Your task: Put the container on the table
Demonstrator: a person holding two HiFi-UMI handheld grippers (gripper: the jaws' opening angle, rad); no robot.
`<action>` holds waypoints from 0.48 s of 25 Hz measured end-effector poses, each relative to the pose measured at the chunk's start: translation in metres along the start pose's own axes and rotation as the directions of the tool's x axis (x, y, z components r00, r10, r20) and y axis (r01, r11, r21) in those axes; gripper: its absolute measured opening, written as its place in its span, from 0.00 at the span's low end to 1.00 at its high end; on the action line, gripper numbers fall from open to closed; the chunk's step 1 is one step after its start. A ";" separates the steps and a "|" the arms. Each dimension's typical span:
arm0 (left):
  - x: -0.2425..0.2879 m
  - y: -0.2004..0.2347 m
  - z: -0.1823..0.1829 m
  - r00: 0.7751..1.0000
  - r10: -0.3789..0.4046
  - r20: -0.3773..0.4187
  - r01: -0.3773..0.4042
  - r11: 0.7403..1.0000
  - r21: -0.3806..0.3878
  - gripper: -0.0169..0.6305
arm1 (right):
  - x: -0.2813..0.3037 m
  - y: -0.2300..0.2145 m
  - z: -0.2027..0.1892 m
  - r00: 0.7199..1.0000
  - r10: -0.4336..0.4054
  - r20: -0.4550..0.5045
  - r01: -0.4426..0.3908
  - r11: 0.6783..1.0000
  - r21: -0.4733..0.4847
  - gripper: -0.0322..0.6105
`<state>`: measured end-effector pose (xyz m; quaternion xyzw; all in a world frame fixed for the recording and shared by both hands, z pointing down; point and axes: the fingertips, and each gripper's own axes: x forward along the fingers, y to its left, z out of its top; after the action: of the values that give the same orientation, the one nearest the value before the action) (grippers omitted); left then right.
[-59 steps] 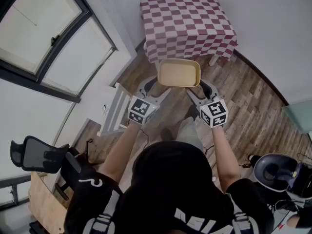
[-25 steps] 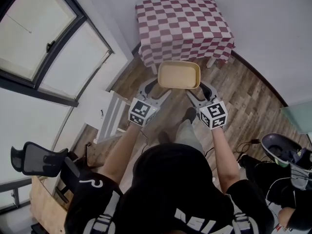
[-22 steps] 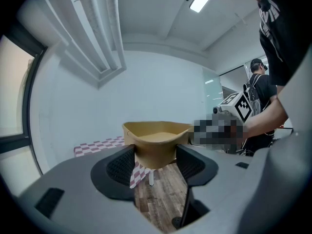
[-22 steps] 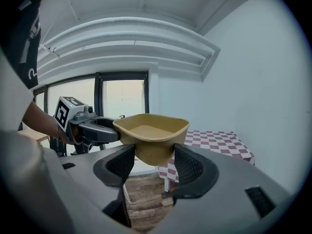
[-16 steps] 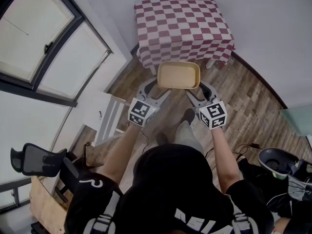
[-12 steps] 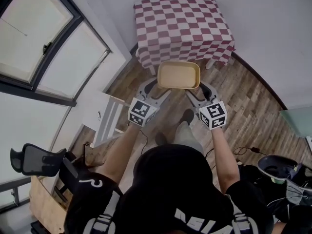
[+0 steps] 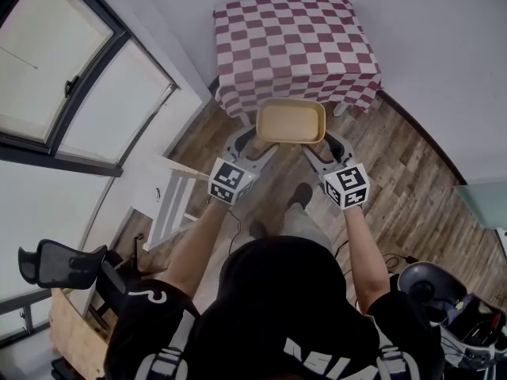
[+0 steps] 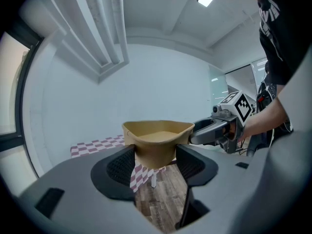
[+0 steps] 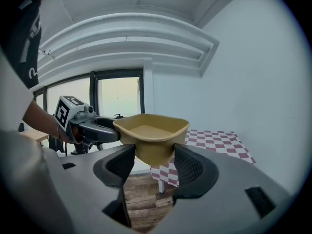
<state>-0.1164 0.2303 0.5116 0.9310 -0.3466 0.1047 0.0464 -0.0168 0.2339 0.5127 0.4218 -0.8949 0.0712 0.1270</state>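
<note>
The left gripper and right gripper each pinch the tan container. The checked worktop is closer now, so putting down comes soon.

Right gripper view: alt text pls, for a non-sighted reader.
A tan container is held in mid-air between the black jaws of the right gripper, with the left gripper clamping its far side. Behind it, a table with a red-and-white checked cloth stands on a wooden floor.

Container: smooth, matt tan plastic. Bench: draped in checked cloth. Floor: wood-grain planks, low sheen.
</note>
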 end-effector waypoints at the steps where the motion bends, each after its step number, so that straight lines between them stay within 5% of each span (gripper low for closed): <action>1: 0.004 0.002 0.001 1.000 0.000 -0.001 0.000 1.000 0.000 0.44 | 0.002 -0.005 0.001 1.000 0.000 0.001 0.000 1.000 0.000 0.47; 12: 0.047 0.032 0.007 1.000 -0.002 -0.030 0.002 1.000 0.005 0.44 | 0.032 -0.048 0.007 1.000 -0.001 0.000 0.001 1.000 0.010 0.47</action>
<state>-0.1012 0.1749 0.5161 0.9298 -0.3446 0.1195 0.0492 -0.0007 0.1787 0.5166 0.4227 -0.8945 0.0754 0.1249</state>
